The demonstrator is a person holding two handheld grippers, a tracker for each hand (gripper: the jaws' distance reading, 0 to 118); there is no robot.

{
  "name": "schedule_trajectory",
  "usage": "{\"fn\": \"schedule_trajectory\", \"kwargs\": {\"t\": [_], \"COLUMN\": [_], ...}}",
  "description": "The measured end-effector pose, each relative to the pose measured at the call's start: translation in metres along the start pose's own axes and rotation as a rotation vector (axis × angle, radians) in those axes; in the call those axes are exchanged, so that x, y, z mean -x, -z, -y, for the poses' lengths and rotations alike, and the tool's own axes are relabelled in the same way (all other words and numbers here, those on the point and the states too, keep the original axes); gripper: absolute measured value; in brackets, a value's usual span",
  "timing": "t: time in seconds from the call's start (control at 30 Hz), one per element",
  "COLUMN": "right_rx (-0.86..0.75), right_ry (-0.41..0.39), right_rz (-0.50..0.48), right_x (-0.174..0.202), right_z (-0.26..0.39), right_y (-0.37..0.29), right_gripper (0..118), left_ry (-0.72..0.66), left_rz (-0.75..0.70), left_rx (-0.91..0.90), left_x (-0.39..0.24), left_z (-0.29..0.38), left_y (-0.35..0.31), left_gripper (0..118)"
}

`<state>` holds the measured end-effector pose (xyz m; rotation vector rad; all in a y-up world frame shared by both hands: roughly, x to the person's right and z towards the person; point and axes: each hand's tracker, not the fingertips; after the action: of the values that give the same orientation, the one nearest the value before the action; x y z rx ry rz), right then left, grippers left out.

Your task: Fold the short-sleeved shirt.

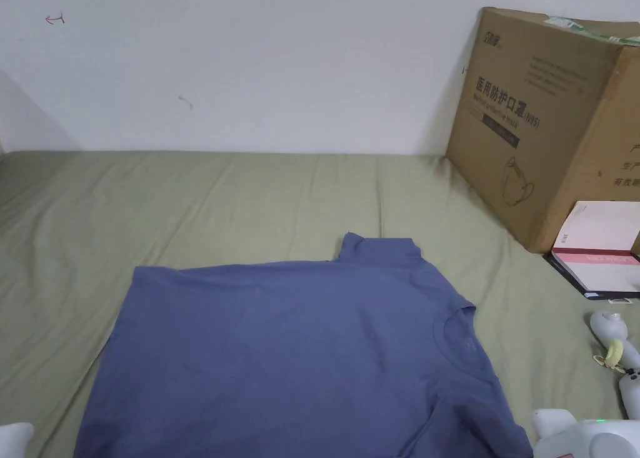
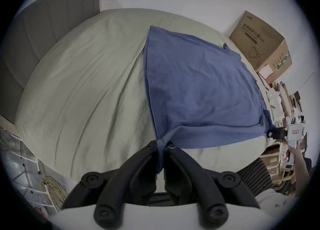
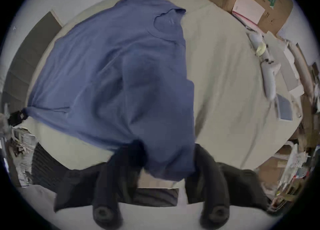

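A blue short-sleeved shirt [image 1: 294,353] lies spread flat on the green bed sheet [image 1: 237,196], collar toward the right. In the left gripper view, my left gripper [image 2: 162,144] is shut on a corner of the shirt's hem at the near bed edge. In the right gripper view, my right gripper [image 3: 167,144] has its jaws apart, with the near sleeve's fabric bunched and hanging between them. The left gripper view also shows the right gripper [image 2: 270,133] at the shirt's sleeve end. The picture of the right gripper view is blurred.
A large cardboard box [image 1: 550,121] stands at the back right against the white wall. A white and pink booklet [image 1: 603,246] leans beside it. White hand-held controllers [image 1: 615,346] lie on the sheet to the right of the shirt. A grey headboard [image 2: 43,34] is at the left.
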<state>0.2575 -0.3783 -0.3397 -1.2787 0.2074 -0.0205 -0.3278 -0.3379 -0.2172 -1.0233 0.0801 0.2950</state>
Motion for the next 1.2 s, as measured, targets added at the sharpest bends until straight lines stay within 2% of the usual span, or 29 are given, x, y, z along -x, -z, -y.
{"fn": "schedule_trajectory", "kwargs": {"t": [0.07, 0.1, 0.13, 0.17, 0.2, 0.37, 0.5, 0.8, 0.97, 1.07, 1.2], "right_rx": [-0.037, -0.049, -0.062, -0.075, -0.074, -0.126, -0.167, -0.140, -0.181, -0.236, -0.260], "right_ry": [-0.023, -0.054, -0.057, -0.046, -0.045, -0.049, 0.015, 0.006, 0.030, 0.108, 0.184], "right_rz": [0.027, 0.032, -0.045, -0.059, -0.035, -0.043, -0.090, -0.114, -0.156, -0.210, -0.217], "right_x": [0.002, 0.002, 0.000, 0.001, 0.001, -0.005, -0.011, -0.006, 0.003, 0.001, -0.002], "right_z": [0.004, 0.004, 0.005, 0.007, 0.009, 0.020, 0.034, 0.051, 0.012, -0.032, -0.095], "right_y": [-0.013, -0.016, -0.020, -0.024, -0.028, -0.045, -0.062, -0.087, -0.103, -0.094, -0.064], "right_gripper": [11, 8, 7, 7, 7, 6, 6, 6, 6, 6, 6], "left_ry": [-0.004, -0.001, 0.004, 0.009, 0.014, 0.012, 0.017, -0.054, -0.121, -0.173, -0.256], "left_rz": [0.004, 0.010, 0.009, 0.007, 0.007, 0.025, 0.048, 0.081, 0.135, 0.139, 0.156], "left_rx": [-0.004, -0.005, -0.008, -0.011, -0.015, -0.027, -0.030, -0.029, -0.047, -0.072, -0.078], "left_x": [-0.001, -0.002, 0.003, 0.004, 0.004, 0.005, 0.006, 0.019, 0.022, 0.023, 0.028], "left_z": [0.001, 0.002, 0.001, 0.000, 0.000, 0.005, 0.015, 0.017, -0.020, -0.054, -0.101], "left_y": [-0.003, -0.004, -0.003, -0.004, -0.005, -0.015, -0.030, -0.053, -0.046, -0.017, 0.026], "left_gripper": [6, 6, 6, 6, 6, 6, 6, 6, 6, 6, 6]}}
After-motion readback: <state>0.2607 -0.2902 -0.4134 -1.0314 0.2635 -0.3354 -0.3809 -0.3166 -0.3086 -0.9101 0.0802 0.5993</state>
